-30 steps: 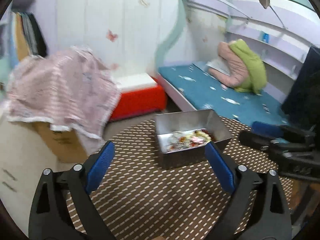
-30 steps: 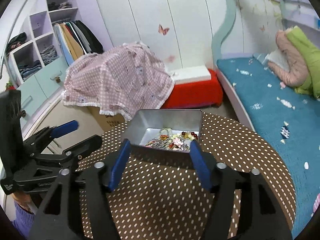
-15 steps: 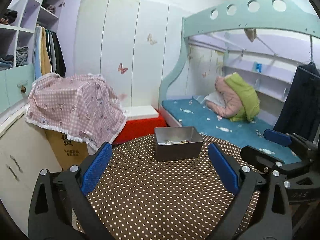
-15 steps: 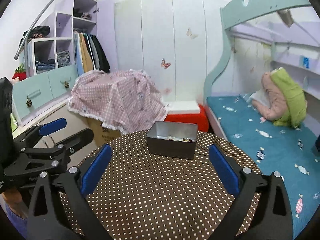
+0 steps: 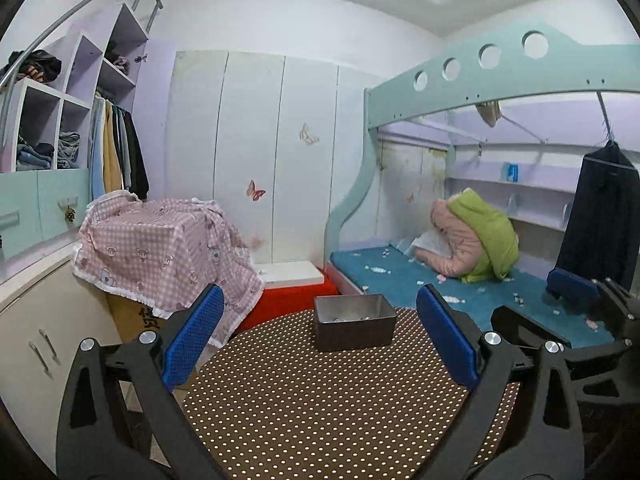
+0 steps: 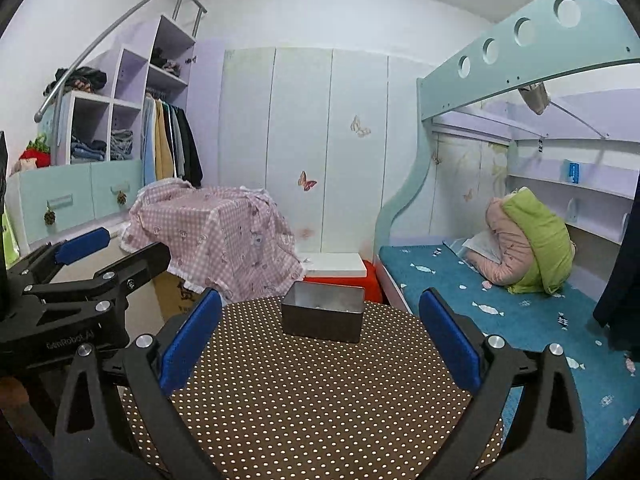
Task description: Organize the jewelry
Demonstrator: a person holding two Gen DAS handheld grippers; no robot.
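A grey metal box [image 5: 354, 326] [image 6: 322, 318] stands at the far side of a round table with a brown dotted cloth [image 5: 320, 408] [image 6: 320, 396]. Only a sliver of the jewelry [image 5: 348, 317] shows over its rim. My left gripper [image 5: 319, 300] is open, well back from the box, with nothing between its blue pads. My right gripper [image 6: 321, 299] is also open wide and empty, equally far from the box. Each gripper appears at the edge of the other's view: the right one [image 5: 576, 292], the left one [image 6: 80, 242].
A pink checked cloth [image 5: 160, 252] covers a cardboard box left of the table. Behind the table are a red and white stool [image 5: 296, 292] and a bunk bed with a blue mattress [image 5: 400, 276]. A dark garment [image 5: 600, 220] hangs at the right.
Both grippers pulled back from the box and tilted up, so the box now looks small and far. The right jaws, narrower around the box before, have spread wide.
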